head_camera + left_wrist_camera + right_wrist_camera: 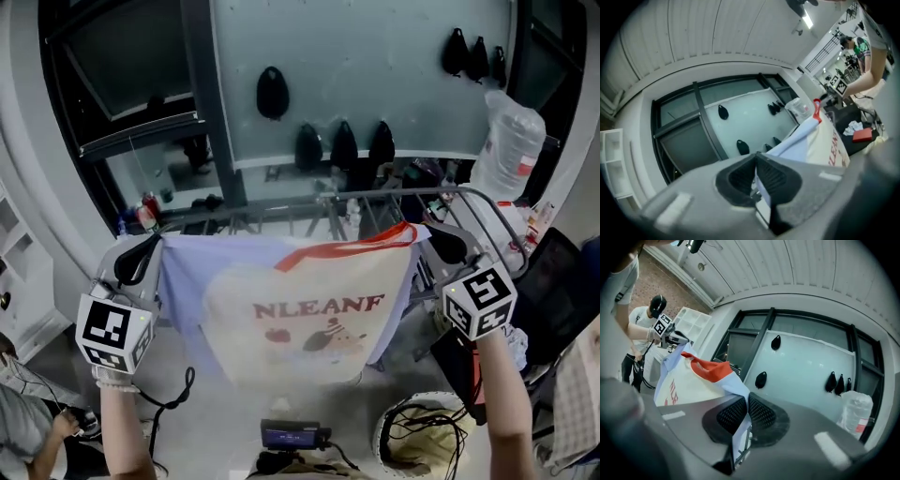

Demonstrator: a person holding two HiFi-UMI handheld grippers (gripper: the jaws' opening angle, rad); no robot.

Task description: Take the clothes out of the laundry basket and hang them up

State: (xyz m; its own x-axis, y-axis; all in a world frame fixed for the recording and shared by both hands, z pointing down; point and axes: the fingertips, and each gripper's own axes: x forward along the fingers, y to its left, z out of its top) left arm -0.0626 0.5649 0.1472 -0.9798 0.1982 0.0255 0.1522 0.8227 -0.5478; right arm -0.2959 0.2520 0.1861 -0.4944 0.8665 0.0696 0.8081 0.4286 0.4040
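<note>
A T-shirt [309, 309] with pale blue sleeves, a cream front with red lettering and a red collar hangs stretched flat between my two grippers. My left gripper [153, 246] is shut on the shirt's left shoulder edge, and blue cloth [758, 190] shows pinched between its pads. On the other side, my right gripper [441, 242] is shut on the right shoulder, with cloth [740, 427] caught between its pads. Both point level toward the window. A metal drying rack [375, 195] stands just behind the shirt's top edge. The white laundry basket [386, 441] sits at the floor, lower right.
A large clear water bottle [506, 141] stands at the right behind the rack. Black pods [272, 92] stick to the window glass. A dark device [295, 436] with cables lies on the floor below the shirt. White shelving [14, 281] is at far left.
</note>
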